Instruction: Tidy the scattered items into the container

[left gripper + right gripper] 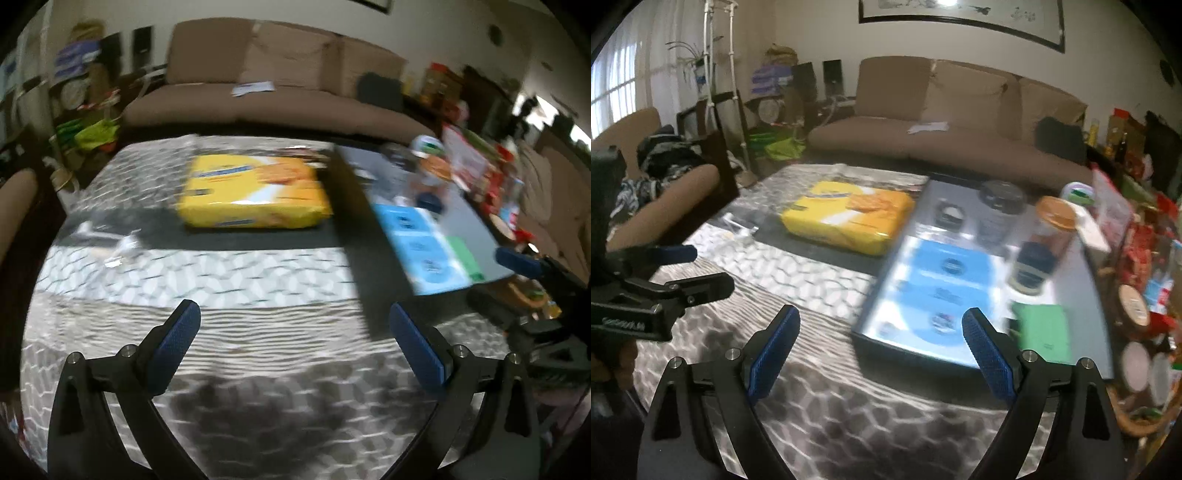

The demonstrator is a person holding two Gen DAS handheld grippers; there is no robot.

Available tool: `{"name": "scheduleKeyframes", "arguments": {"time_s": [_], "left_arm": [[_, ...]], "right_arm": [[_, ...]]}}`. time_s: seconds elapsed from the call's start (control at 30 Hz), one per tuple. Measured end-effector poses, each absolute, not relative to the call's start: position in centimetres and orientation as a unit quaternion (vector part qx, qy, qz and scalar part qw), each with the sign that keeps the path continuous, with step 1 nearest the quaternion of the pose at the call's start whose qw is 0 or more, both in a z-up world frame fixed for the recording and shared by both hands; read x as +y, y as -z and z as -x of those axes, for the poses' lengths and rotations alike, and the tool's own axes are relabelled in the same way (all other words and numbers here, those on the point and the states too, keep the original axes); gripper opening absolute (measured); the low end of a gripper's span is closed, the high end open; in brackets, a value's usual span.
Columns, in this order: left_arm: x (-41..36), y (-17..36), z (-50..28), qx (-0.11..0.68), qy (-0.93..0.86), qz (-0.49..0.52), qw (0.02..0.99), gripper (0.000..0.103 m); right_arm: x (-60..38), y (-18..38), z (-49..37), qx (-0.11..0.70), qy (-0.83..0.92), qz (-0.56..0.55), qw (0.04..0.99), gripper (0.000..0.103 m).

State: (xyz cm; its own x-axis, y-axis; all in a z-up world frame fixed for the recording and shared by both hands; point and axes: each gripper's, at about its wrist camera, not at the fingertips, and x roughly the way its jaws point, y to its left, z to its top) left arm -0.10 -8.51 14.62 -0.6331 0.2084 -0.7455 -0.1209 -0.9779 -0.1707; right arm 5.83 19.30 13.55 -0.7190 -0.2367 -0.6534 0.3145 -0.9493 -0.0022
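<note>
A yellow snack pack (255, 195) lies on the patterned table, outside the container; it also shows in the right wrist view (849, 221). To its right stands a dark low box (871, 332) holding a blue pack (938, 291), a green pad (1045, 328), a dark-lidded cup (999, 210), an orange-lidded jar (1054, 225) and a small dark jar (1032, 267). My left gripper (293, 325) is open and empty above the table, short of the yellow pack. My right gripper (881, 332) is open and empty at the box's near edge.
A brown sofa (960, 122) stands behind the table. Crumpled clear wrapping (122, 247) lies left of the yellow pack. Snacks and jars (1137, 295) crowd the table's right side. An armchair with clothes (657, 177) stands at the left.
</note>
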Motion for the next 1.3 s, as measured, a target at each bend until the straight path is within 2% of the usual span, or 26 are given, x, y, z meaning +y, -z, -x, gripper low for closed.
{"name": "scheduleKeyframes", "arguments": {"time_s": [0.23, 0.47, 0.57, 0.93, 1.1, 1.2, 1.27, 1.3], "left_arm": [[-17.0, -9.4, 0.9, -0.094, -0.892, 0.443, 0.015, 0.102], [-18.4, -5.5, 0.4, -0.094, -0.889, 0.447, -0.010, 0.102], [-18.2, -4.8, 0.6, -0.071, -0.893, 0.445, -0.011, 0.102], [-18.4, -2.4, 2.8, -0.025, -0.893, 0.449, -0.009, 0.102], [-18.4, -1.4, 3.6, -0.047, -0.889, 0.456, -0.005, 0.102], [-18.4, -0.6, 4.0, -0.043, -0.886, 0.462, -0.016, 0.103], [-18.3, -0.2, 4.0, -0.037, -0.886, 0.462, -0.020, 0.103], [-18.1, -0.2, 4.1, -0.032, -0.885, 0.464, -0.019, 0.103]], "right_arm": [[13.3, -11.1, -3.8, 0.029, 0.919, -0.352, 0.175, 0.093], [10.4, -6.9, -4.2, -0.030, 0.924, -0.359, 0.131, 0.093], [9.9, -5.2, -4.7, -0.060, 0.927, -0.358, 0.097, 0.093], [7.7, -0.9, -1.3, -0.057, 0.923, -0.378, 0.033, 0.093], [7.3, 0.9, -0.2, -0.034, 0.920, -0.390, 0.000, 0.093], [7.6, 1.7, 0.6, -0.031, 0.910, -0.413, -0.011, 0.096], [7.9, 2.2, 1.0, -0.034, 0.903, -0.428, -0.016, 0.103], [8.0, 2.5, 1.2, -0.034, 0.898, -0.438, -0.019, 0.103]]}}
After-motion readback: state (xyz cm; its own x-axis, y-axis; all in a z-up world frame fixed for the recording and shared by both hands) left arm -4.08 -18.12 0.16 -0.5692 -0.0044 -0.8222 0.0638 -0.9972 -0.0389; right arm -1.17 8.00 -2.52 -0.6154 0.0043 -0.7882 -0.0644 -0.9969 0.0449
